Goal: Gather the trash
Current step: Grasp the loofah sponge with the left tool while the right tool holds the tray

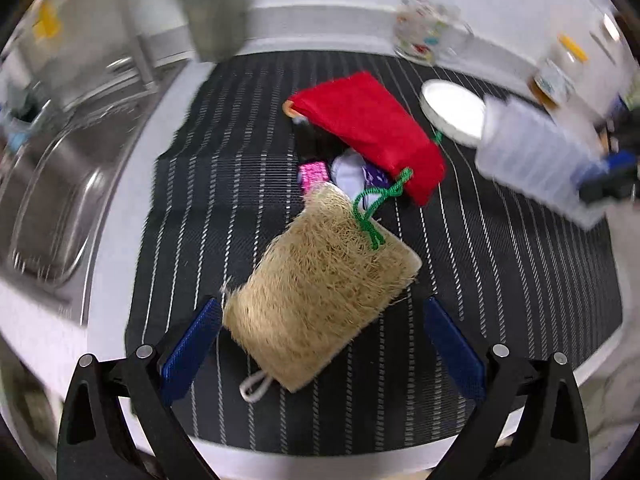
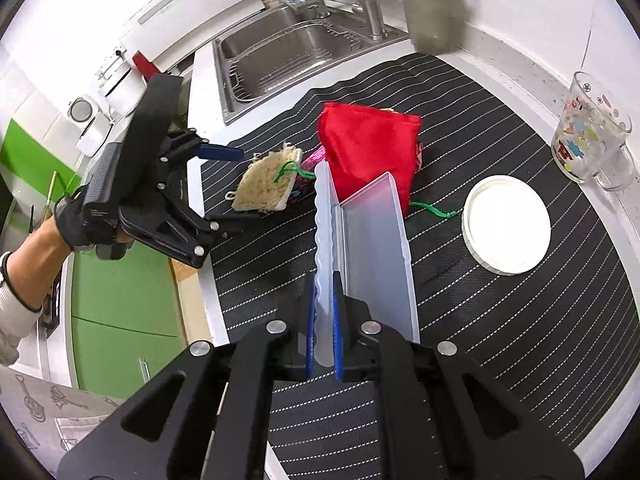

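Note:
A tan loofah scrub pad with a green cord lies on the striped black mat. My left gripper is open, its blue fingers either side of the pad, apart from it. Behind the pad lie a red cloth bag, a pink wrapper and white and purple scraps. My right gripper is shut on a clear plastic box, held above the mat.
A white lid and a printed glass mug stand on the right. A steel sink is at the left, a grey bin behind the mat.

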Demonstrator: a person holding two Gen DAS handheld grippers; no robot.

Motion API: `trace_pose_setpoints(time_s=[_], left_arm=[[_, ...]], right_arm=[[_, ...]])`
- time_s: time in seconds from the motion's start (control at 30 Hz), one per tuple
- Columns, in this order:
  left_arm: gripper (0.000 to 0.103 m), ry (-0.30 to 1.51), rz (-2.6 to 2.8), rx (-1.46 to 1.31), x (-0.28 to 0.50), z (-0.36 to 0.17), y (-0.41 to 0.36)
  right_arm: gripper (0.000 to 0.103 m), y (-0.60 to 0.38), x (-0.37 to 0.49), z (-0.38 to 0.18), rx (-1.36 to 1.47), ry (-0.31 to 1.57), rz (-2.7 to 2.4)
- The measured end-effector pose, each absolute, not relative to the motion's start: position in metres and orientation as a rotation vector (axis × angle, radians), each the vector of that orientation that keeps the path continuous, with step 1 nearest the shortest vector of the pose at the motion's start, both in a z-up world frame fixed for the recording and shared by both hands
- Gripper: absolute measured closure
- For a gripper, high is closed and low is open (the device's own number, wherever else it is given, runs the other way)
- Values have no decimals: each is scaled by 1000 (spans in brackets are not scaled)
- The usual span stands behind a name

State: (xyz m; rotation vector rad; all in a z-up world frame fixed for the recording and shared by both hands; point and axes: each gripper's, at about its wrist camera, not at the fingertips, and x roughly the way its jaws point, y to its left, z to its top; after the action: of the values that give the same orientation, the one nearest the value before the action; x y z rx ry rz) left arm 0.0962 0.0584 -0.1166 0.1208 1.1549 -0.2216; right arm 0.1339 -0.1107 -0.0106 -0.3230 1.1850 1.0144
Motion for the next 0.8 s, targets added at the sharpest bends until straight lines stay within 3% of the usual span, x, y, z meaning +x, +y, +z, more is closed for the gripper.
trace_pose_setpoints(time_s=[0.23,0.27,0.3,0.53,0.8], left_arm=[[9,1179,-357,212,109,-130,60],[23,1182,-366,209,110,-131,60],[30,1189,-364,213,109,-133,61],[34,1167,-363,144,104,-125,64],[34,1086,-277,-31,83,-82,61]], right_arm=[[96,-105,140,-13,-315,1200,992],[96,-105,140,-13,-313,1200,989],[96,-104,140,-14,-312,1200,987],[96,-106,141,-8,-299,1182,973],[96,-116,144,7,-271,1122,959]])
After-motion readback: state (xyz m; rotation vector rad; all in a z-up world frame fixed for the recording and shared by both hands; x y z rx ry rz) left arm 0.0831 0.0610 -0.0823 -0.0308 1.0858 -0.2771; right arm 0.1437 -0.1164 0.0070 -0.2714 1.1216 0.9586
